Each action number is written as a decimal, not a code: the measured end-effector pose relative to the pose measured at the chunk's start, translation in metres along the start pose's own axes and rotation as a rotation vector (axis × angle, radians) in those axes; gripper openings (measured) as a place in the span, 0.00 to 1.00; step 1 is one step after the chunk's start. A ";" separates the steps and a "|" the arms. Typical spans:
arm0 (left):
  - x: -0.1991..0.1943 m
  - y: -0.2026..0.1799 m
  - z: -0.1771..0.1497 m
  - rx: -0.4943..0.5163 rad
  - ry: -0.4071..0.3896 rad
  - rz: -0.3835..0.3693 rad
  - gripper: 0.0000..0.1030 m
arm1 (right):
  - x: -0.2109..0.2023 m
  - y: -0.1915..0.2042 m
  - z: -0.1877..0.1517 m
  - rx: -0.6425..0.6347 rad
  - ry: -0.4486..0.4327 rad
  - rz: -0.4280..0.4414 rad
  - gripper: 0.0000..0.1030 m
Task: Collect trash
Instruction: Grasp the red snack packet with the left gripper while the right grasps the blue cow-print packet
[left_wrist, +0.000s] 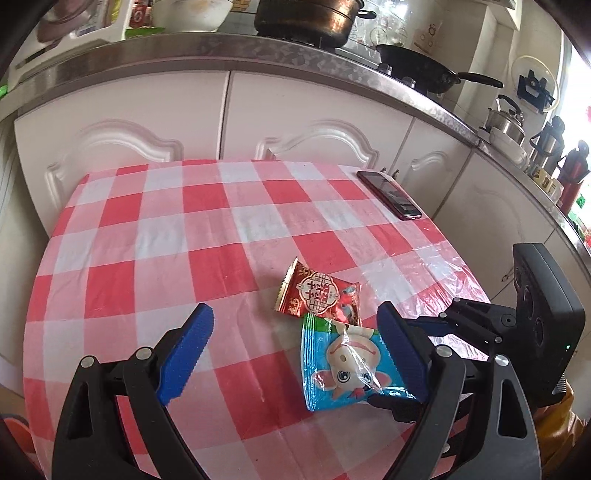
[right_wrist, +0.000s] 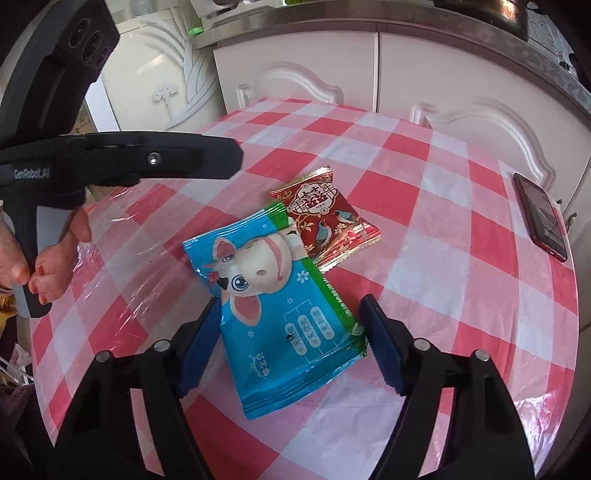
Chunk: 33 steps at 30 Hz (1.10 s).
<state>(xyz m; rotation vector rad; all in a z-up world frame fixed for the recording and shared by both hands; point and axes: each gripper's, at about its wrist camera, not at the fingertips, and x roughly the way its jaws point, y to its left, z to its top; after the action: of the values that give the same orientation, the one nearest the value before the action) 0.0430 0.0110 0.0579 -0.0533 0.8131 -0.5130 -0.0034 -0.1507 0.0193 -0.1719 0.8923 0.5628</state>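
The table (right_wrist: 461, 258) is mostly bare check cloth; a phone (right_wrist: 541, 218) lies at its right edge. The blue wrapper (right_wrist: 273, 295), printed with a cartoon cow, overlaps the red wrapper (right_wrist: 328, 221) mid-table. The right gripper (right_wrist: 291, 332) straddles the blue wrapper, jaws apart, pads not pressing. The left gripper (left_wrist: 295, 339) hangs wide open, empty.

A red-checked table (right_wrist: 424, 155) carries a blue wrapper (right_wrist: 273, 295), red wrapper (right_wrist: 328, 218) and phone (right_wrist: 541, 218).
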 end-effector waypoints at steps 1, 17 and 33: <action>0.003 0.000 0.002 0.000 -0.001 -0.019 0.87 | -0.001 0.000 -0.001 0.002 -0.002 -0.003 0.67; 0.054 -0.022 0.003 0.114 0.075 0.021 0.87 | -0.040 -0.076 -0.028 0.274 -0.075 -0.082 0.60; 0.083 -0.057 -0.003 0.299 0.106 0.168 0.80 | -0.040 -0.088 -0.028 0.320 -0.080 -0.130 0.74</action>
<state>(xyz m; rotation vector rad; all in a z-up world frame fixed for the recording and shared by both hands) 0.0647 -0.0766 0.0124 0.3174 0.8287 -0.4763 0.0037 -0.2509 0.0252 0.0824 0.8742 0.2984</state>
